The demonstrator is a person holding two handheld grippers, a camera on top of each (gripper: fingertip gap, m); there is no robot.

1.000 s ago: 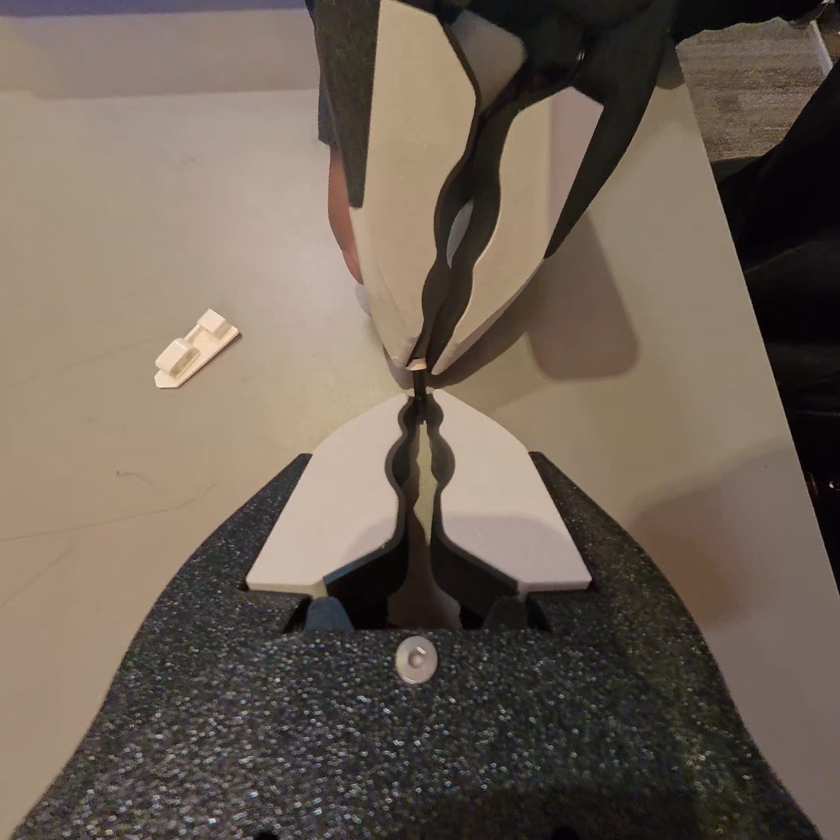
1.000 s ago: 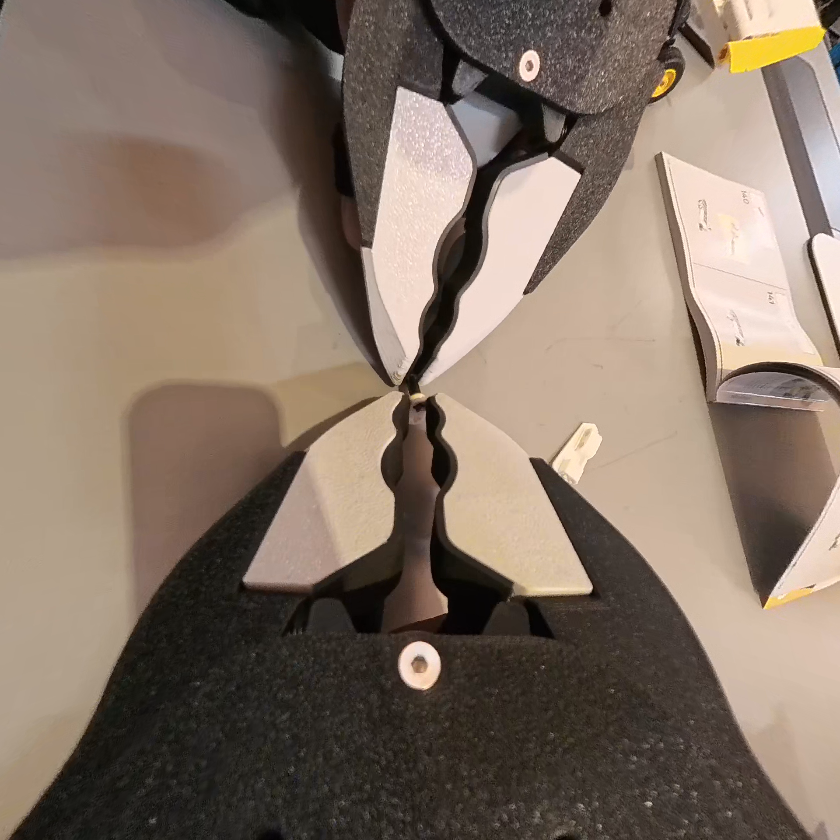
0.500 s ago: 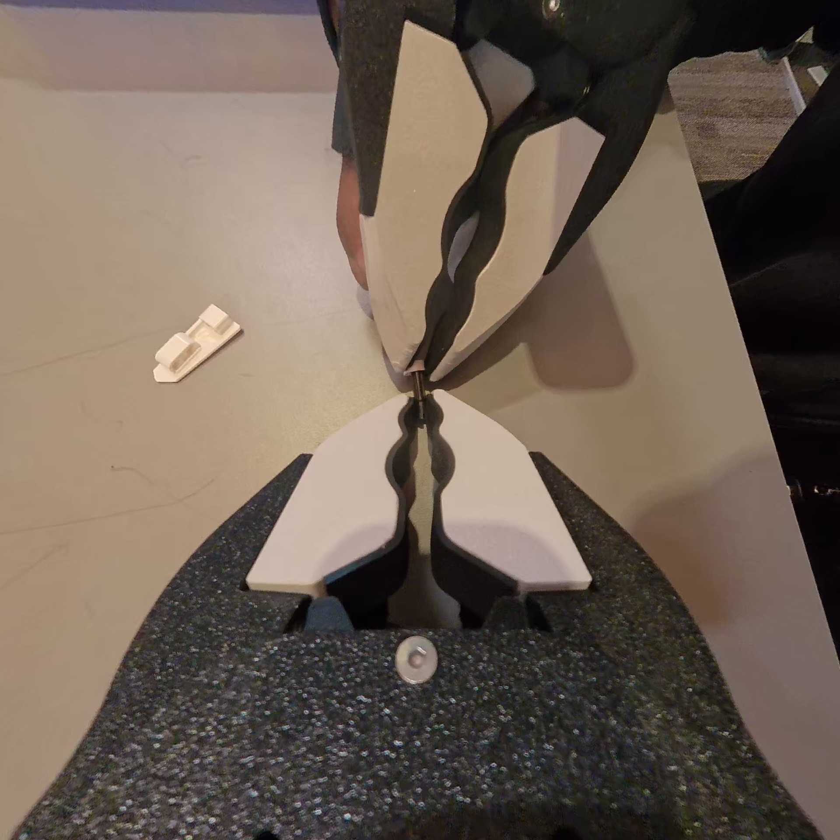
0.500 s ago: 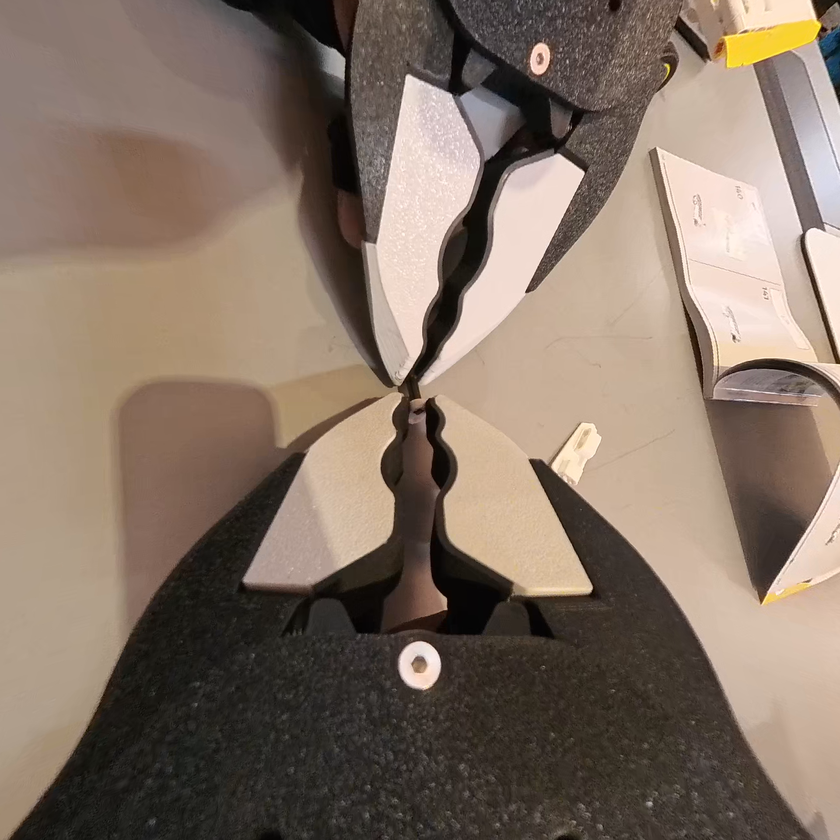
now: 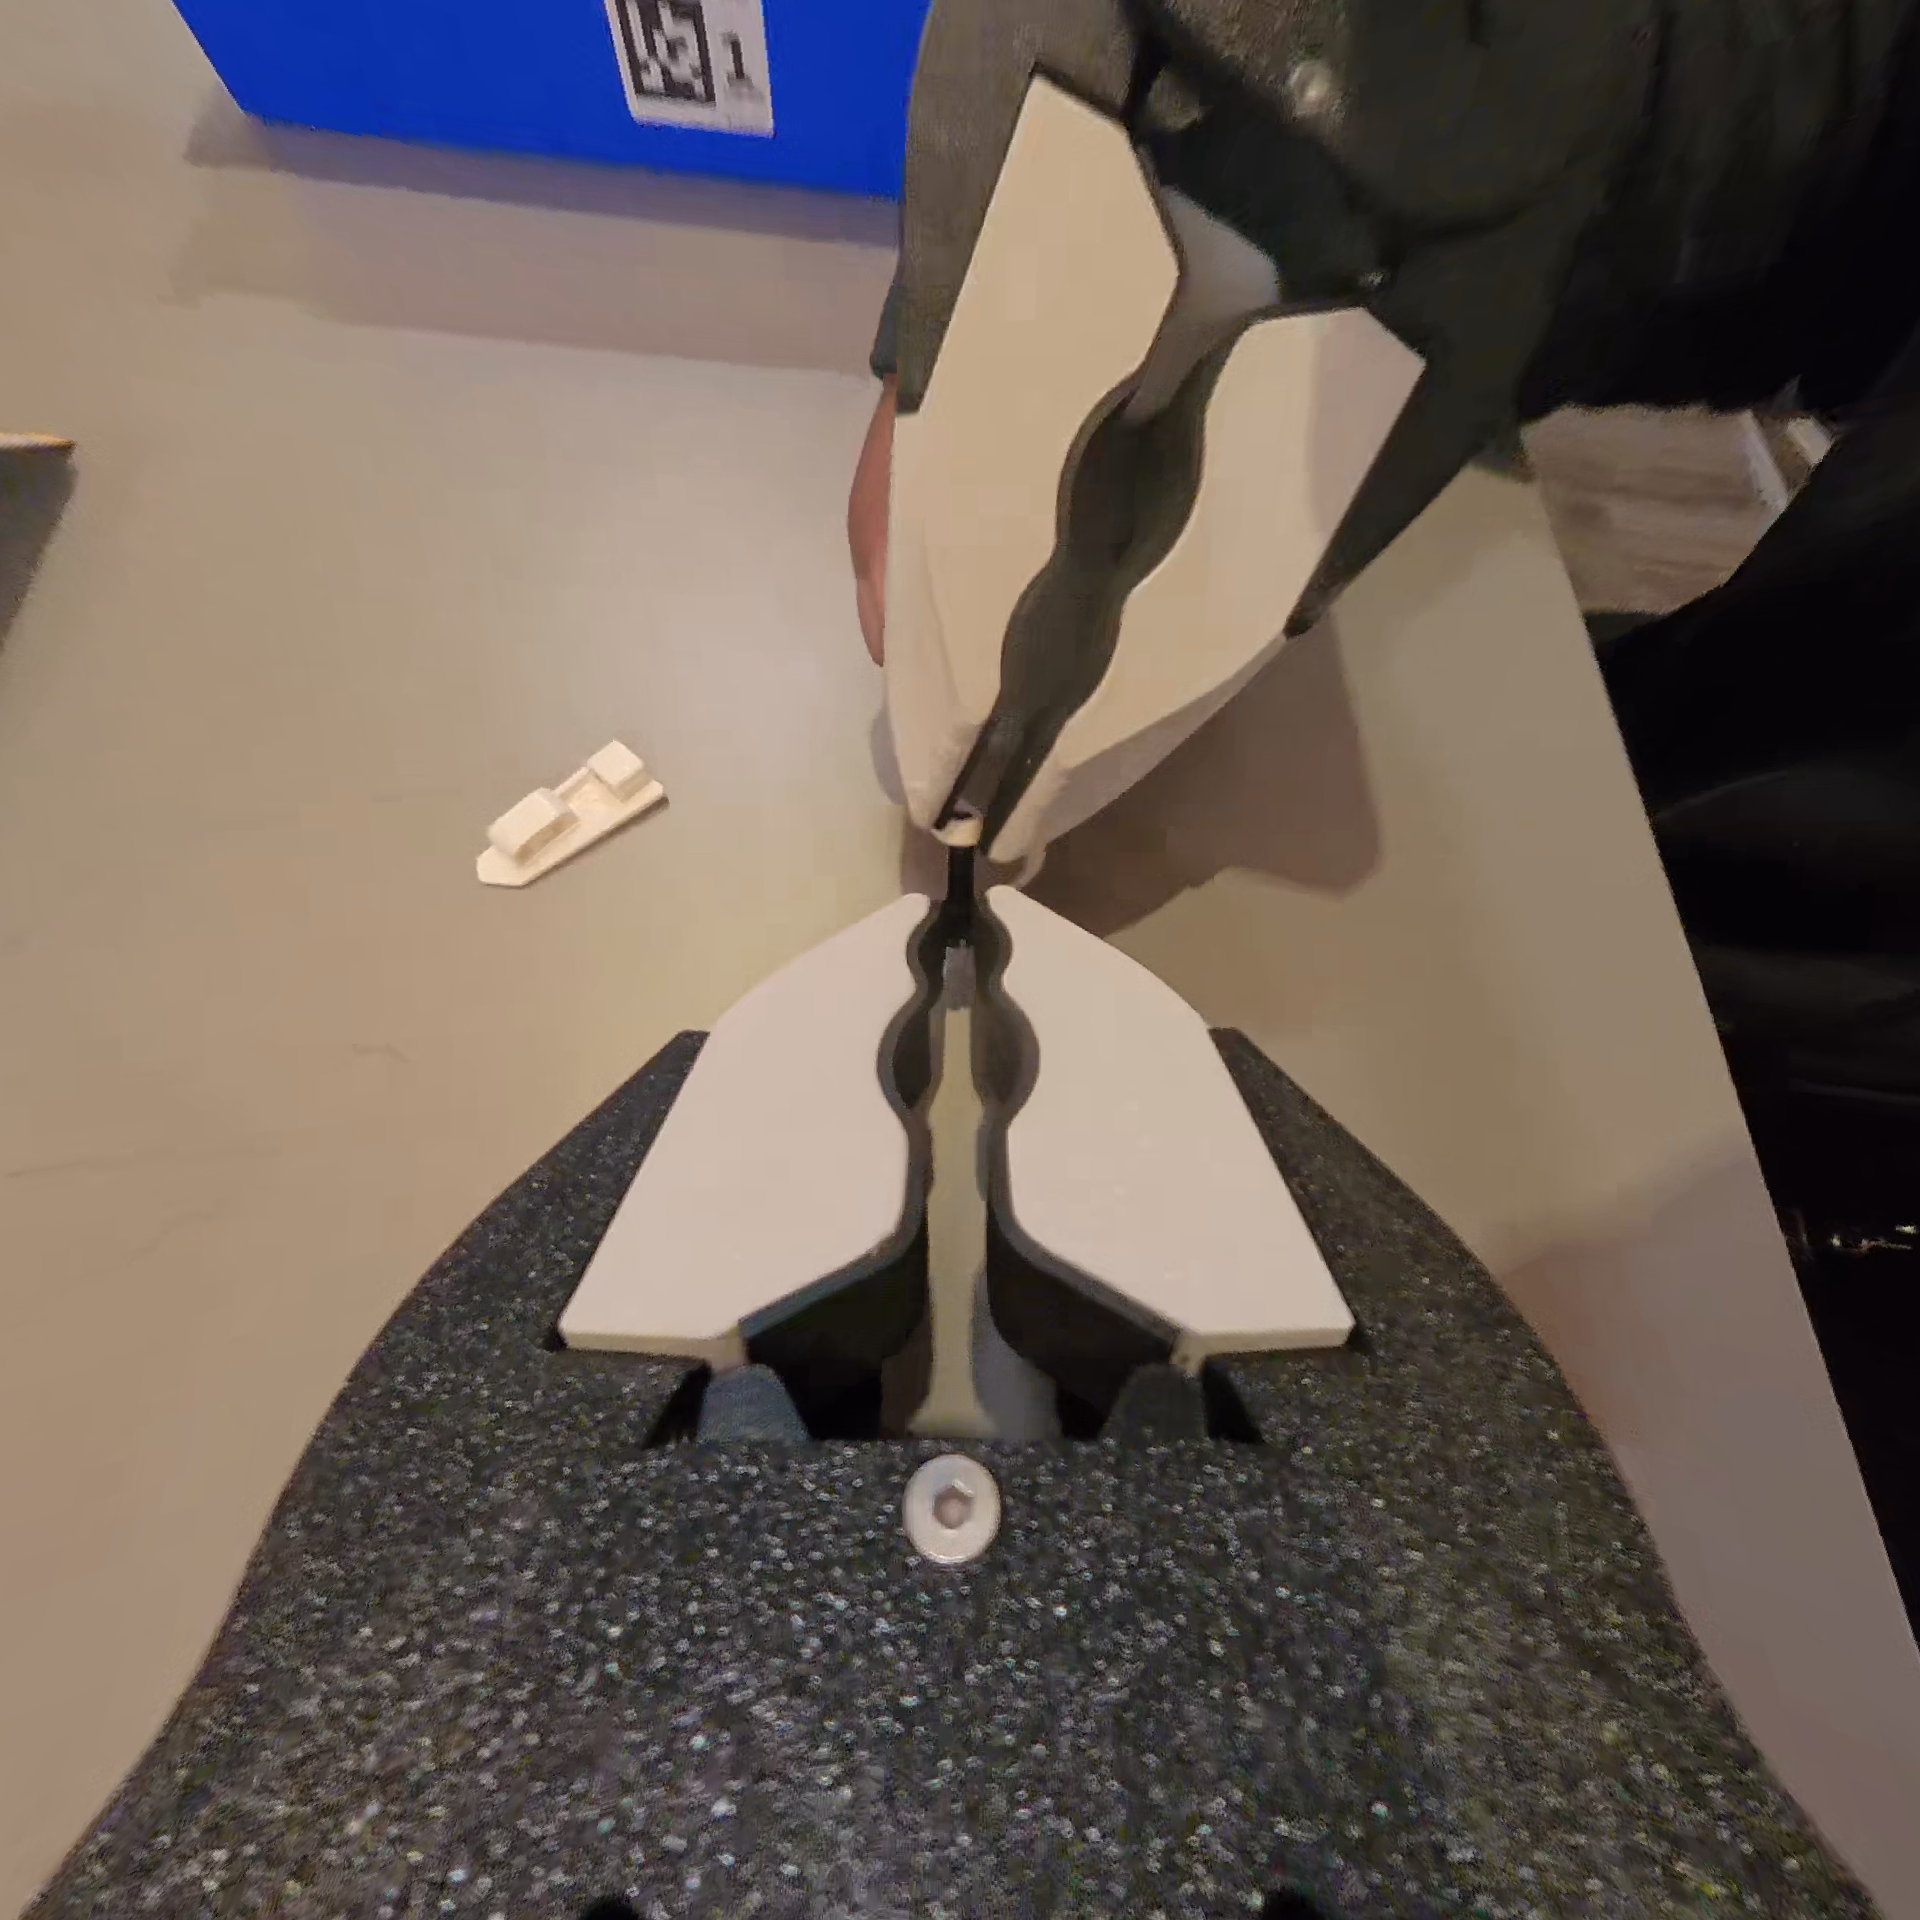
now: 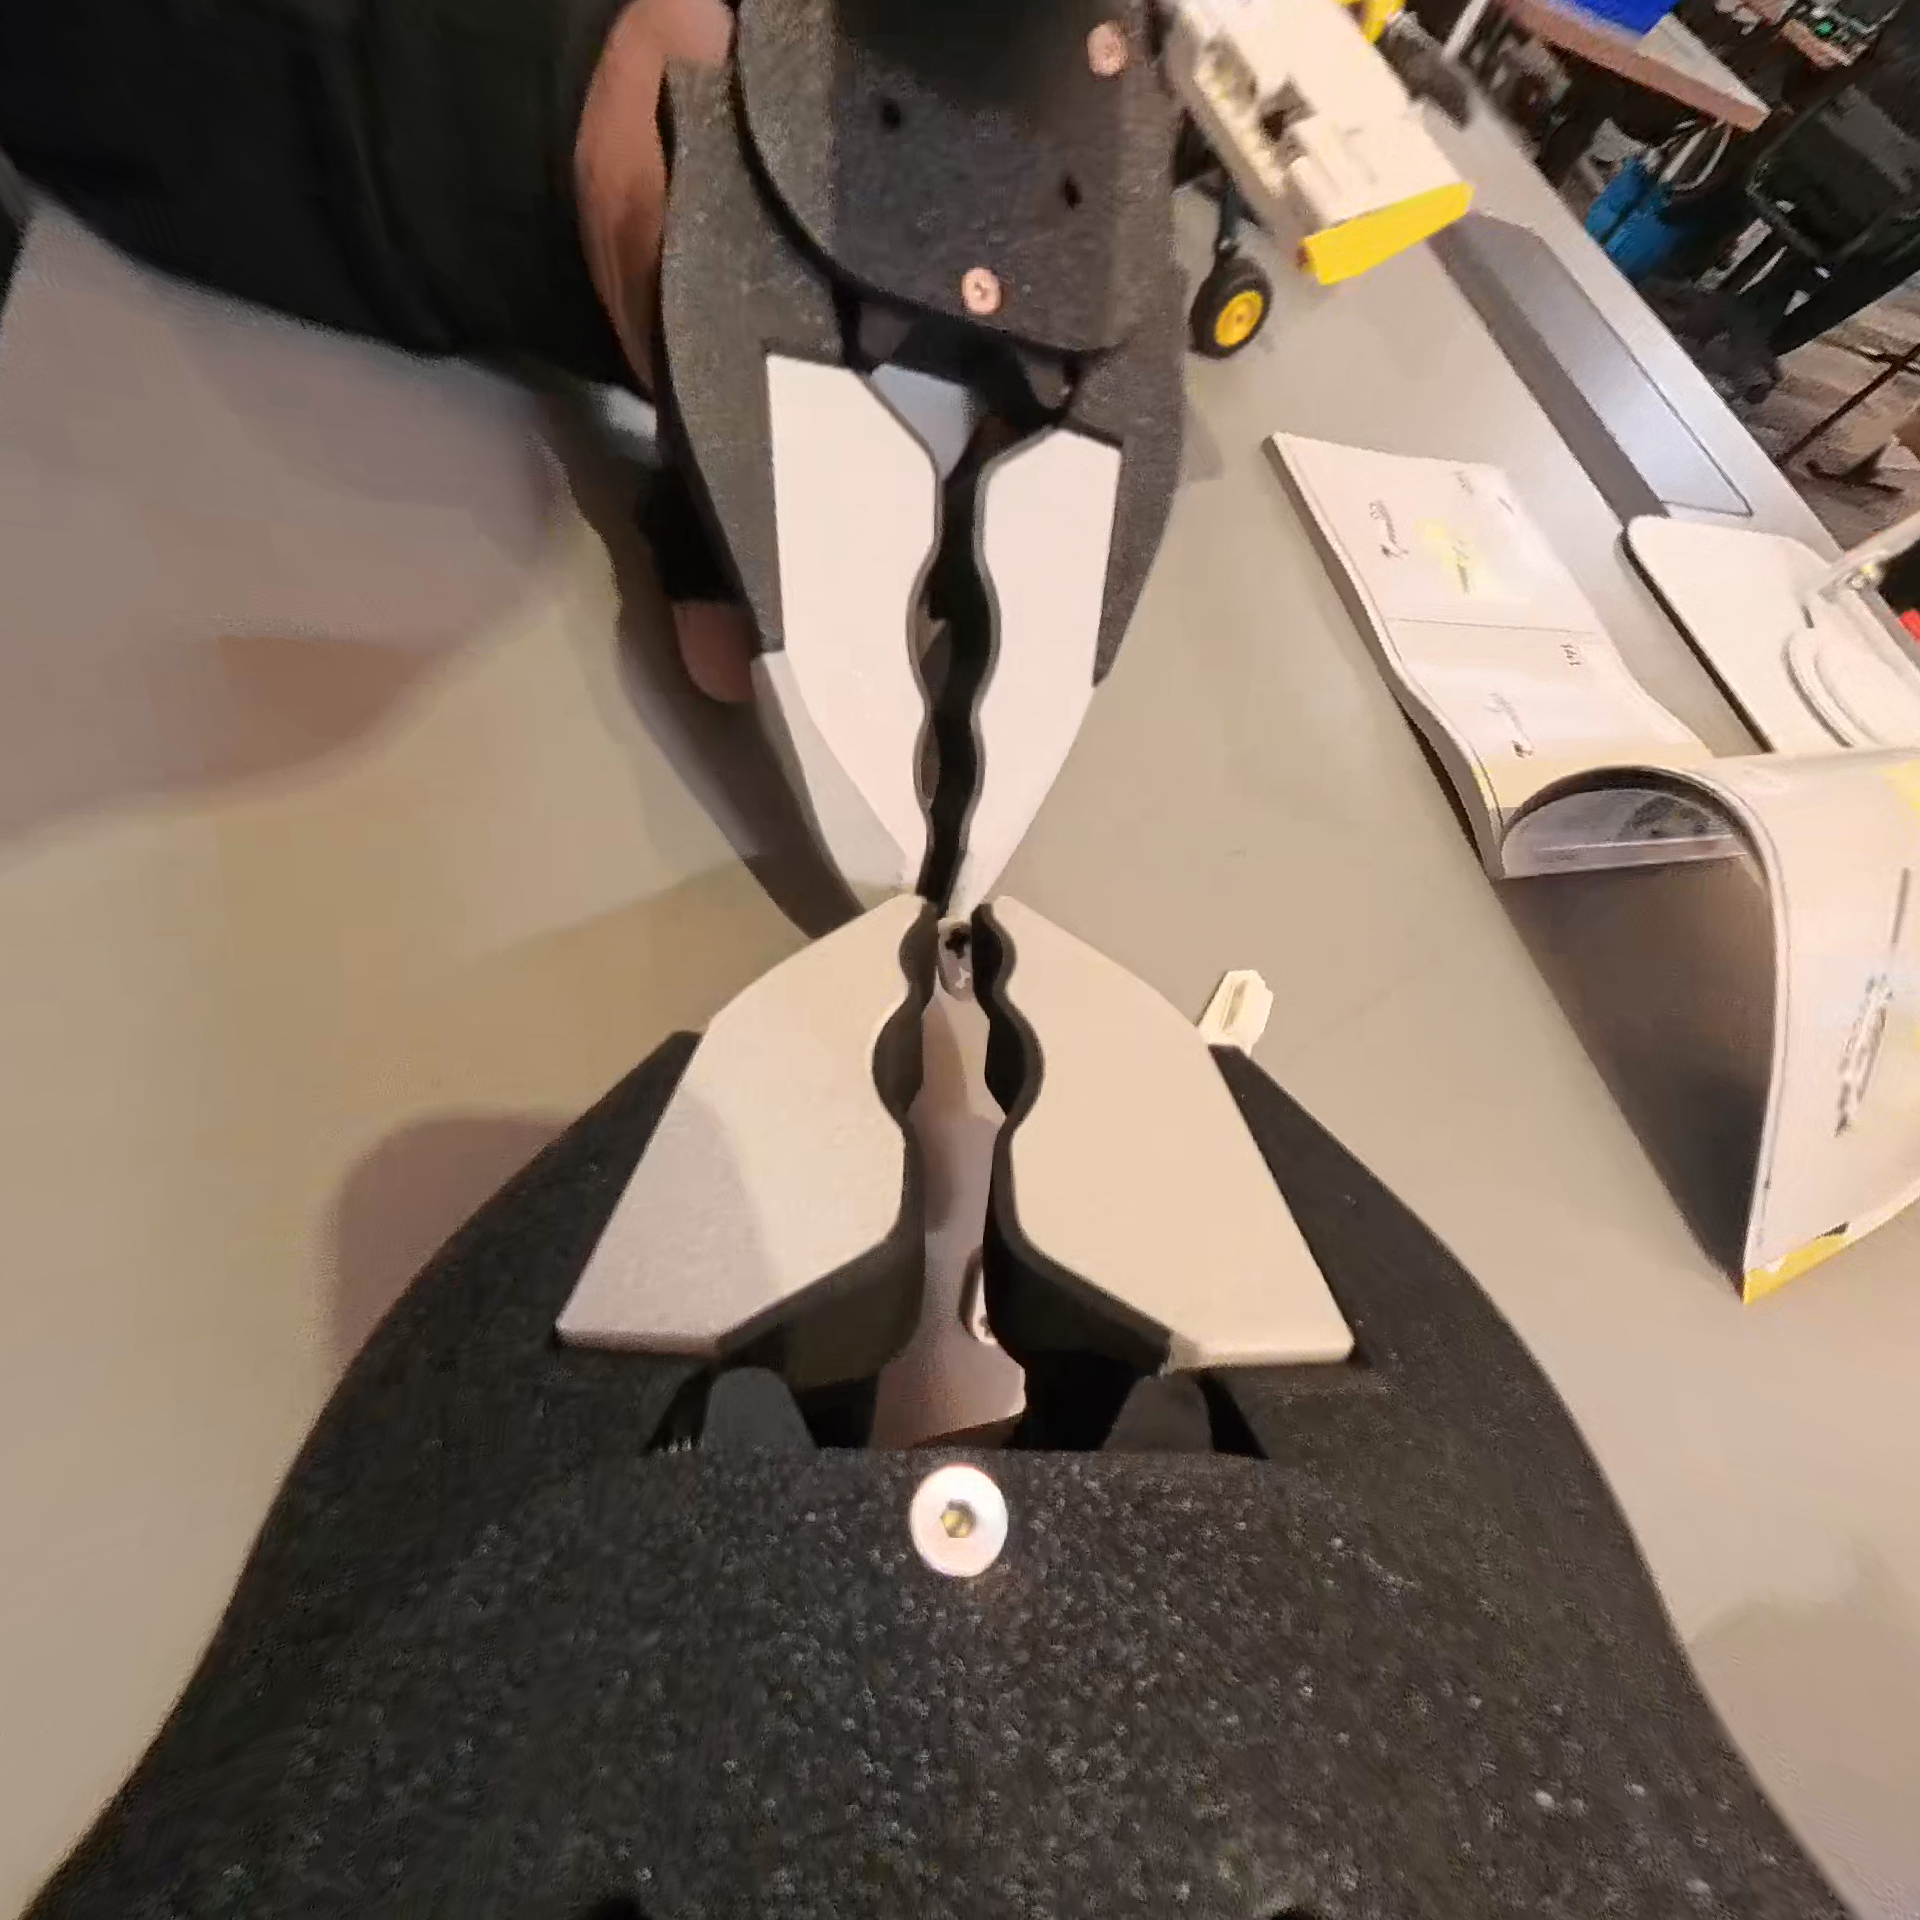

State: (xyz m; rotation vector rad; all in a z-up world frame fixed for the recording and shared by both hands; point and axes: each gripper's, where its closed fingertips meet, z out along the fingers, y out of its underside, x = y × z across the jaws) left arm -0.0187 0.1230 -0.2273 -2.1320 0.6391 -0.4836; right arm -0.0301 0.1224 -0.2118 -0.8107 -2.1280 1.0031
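Pale beige desk (image 5: 312, 540) filling both views, floor and dark furniture showing past its right edge in the left wrist view. Two grippers, tip to tip at centre frame in each view.

Left gripper (image 5: 960, 920) at bottom centre of its view, fingers nearly closed, pinching one thin black pin (image 5: 958, 883) that sticks out beyond the fingertips. Right gripper (image 5: 971, 826) coming down from the top of that view, fingers nearly closed on one small cream-coloured piece (image 5: 961, 828); black pin reaching up to that piece, the two parts touching. Same meeting seen from the right wrist view, right gripper (image 6: 954, 925) at bottom centre, cream piece (image 6: 956, 961) between its fingertips, left gripper (image 6: 948, 883) above.

One white plastic clip-like part (image 5: 569, 815) lying loose at left of centre, apart from both grippers. One blue box (image 5: 499, 73) with a printed marker at upper left. In the right wrist view: one open booklet (image 6: 1496, 644) at right, pages curled over; one yellow-and-white toy vehicle (image 6: 1320, 156) at upper right; one black-sleeved arm (image 6: 312, 187) at upper left.
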